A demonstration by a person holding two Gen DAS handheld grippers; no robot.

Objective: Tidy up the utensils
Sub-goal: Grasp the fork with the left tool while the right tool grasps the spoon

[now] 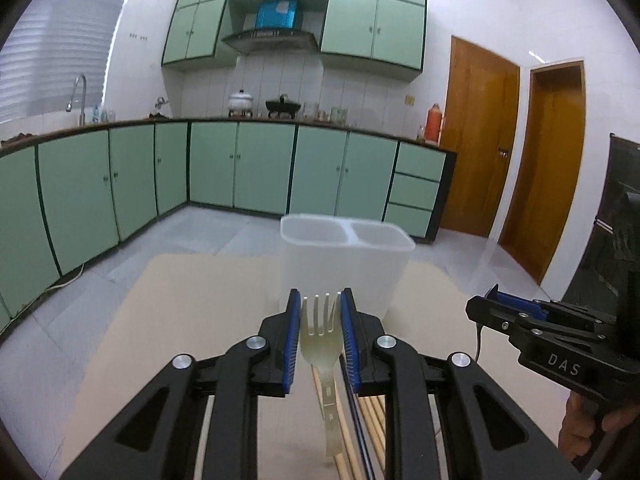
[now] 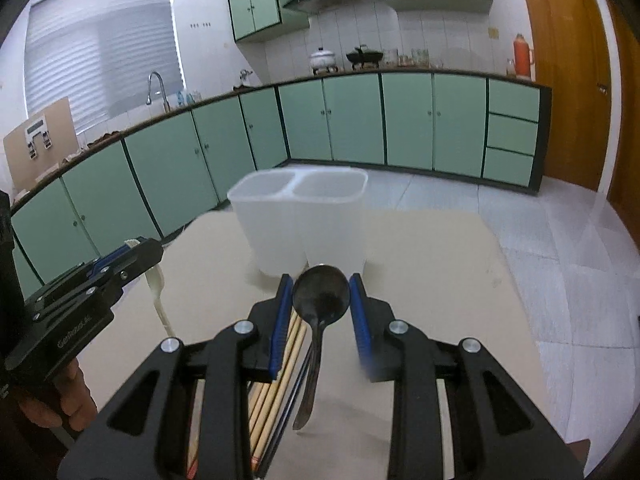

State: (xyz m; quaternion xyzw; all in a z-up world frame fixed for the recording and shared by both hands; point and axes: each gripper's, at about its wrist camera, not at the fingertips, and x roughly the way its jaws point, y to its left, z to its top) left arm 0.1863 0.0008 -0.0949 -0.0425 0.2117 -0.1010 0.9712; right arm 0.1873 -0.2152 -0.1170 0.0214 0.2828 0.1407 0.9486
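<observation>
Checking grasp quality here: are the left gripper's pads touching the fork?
Touching. In the left wrist view the left gripper has both blue pads pressed against the edges of the pale fork head, which hangs clear of the table.

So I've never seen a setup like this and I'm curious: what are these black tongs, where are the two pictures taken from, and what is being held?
No robot here: a person holds a pair of tongs in each hand, with a camera on each looking along its fingers. The left camera shows the left tongs shut on a pale fork. The right camera shows the right tongs shut on a dark spoon. Ahead, on the beige table, stands an empty white two-part holder. Wooden chopsticks lie on the table below.
</observation>
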